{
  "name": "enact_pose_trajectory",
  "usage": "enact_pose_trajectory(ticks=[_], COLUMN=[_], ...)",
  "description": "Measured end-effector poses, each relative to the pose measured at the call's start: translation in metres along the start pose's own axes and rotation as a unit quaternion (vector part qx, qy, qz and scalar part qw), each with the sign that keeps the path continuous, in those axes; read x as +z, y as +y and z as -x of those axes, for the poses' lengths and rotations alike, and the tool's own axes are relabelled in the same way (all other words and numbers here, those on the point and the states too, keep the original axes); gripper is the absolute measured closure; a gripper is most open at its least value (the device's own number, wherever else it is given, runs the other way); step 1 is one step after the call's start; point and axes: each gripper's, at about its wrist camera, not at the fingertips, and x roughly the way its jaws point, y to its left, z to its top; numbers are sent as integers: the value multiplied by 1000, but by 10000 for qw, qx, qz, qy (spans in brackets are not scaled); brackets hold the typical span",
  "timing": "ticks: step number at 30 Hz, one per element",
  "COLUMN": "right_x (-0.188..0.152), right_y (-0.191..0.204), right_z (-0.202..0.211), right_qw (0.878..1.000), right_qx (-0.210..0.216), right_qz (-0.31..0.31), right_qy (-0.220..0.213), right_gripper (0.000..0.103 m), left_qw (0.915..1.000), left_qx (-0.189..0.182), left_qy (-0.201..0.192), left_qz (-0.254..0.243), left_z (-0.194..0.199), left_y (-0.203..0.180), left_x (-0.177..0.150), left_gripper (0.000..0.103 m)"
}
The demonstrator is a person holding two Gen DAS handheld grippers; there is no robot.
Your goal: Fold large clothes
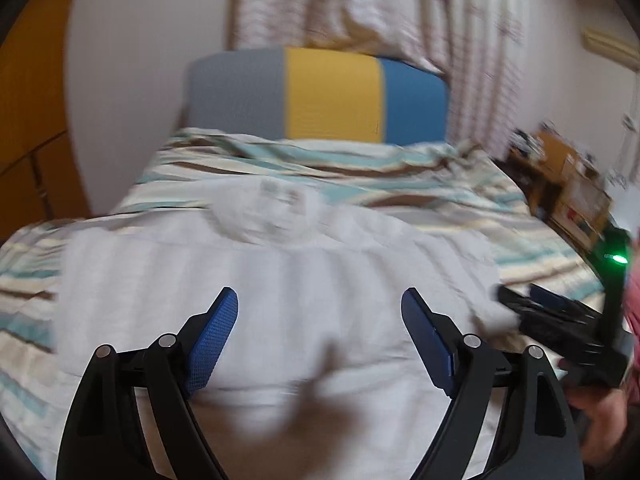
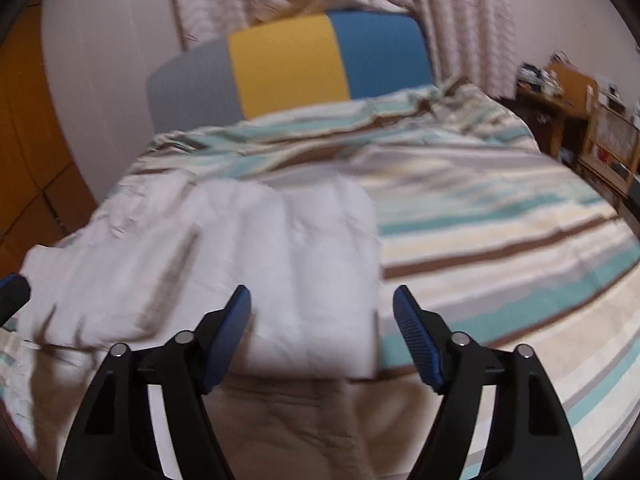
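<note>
A large white shirt (image 1: 280,280) lies spread on a striped bedspread (image 1: 440,192), collar toward the headboard. My left gripper (image 1: 320,304) is open and empty, hovering over the shirt's middle. The right gripper shows at the right edge of the left wrist view (image 1: 532,304), beside the shirt's right side. In the right wrist view the shirt (image 2: 280,264) lies with its right part folded to a straight edge. My right gripper (image 2: 322,304) is open and empty above that folded edge. A left gripper fingertip (image 2: 14,286) shows at the far left.
A grey, yellow and blue headboard (image 1: 332,96) stands at the bed's far end, with curtains (image 1: 380,8) behind. Wooden shelves with clutter (image 2: 580,120) stand to the right of the bed. An orange wardrobe (image 1: 28,120) is on the left.
</note>
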Motion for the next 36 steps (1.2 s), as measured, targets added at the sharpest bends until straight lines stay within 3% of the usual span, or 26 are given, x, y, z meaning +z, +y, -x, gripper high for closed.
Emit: enact_pose_trajectory(ticks=[4, 6, 7, 9, 11, 14, 22, 24, 26, 28, 36], right_x=[15, 16, 16, 15, 13, 6, -12, -8, -5, -1, -19], right_y=[42, 67, 82, 102, 107, 99, 104, 103, 99, 95, 73], right_z=[-4, -15, -24, -43, -65, -86, -96, -86, -70, -50, 21], right_qw=[9980, 9952, 9926, 9891, 9877, 9881, 9872, 9875, 9891, 9906, 9915], right_qx=[529, 712, 808, 713, 575, 551, 386, 421, 496, 523, 552], right_qz=[326, 618, 834, 1155, 1188, 909, 1258, 1205, 1098, 1035, 935], right_qy=[85, 250, 366, 567, 842, 1110, 901, 928, 846, 725, 714], right_gripper=[42, 57, 60, 67, 67, 67, 64, 57, 43, 39, 39], left_qw=[9947, 9886, 9859, 9805, 9761, 9720, 9746, 9752, 9762, 9785, 9832], left_qx=[844, 1217, 1377, 1617, 1791, 1792, 1767, 1721, 1706, 1716, 1362], left_qy=[104, 260, 337, 567, 772, 1181, 1136, 1136, 1024, 787, 731], left_qz=[584, 844, 890, 964, 960, 960, 779, 808, 861, 826, 968], left_z=[-17, -29, -35, -49, -62, -83, -94, -84, -64, -42, 35], left_y=[72, 108, 119, 144, 162, 180, 181, 181, 178, 174, 165], left_x=[11, 13, 13, 10, 4, -11, -26, -23, -21, -21, -55], left_gripper=[33, 35, 41, 45, 47, 54, 54, 47, 9, 6, 6])
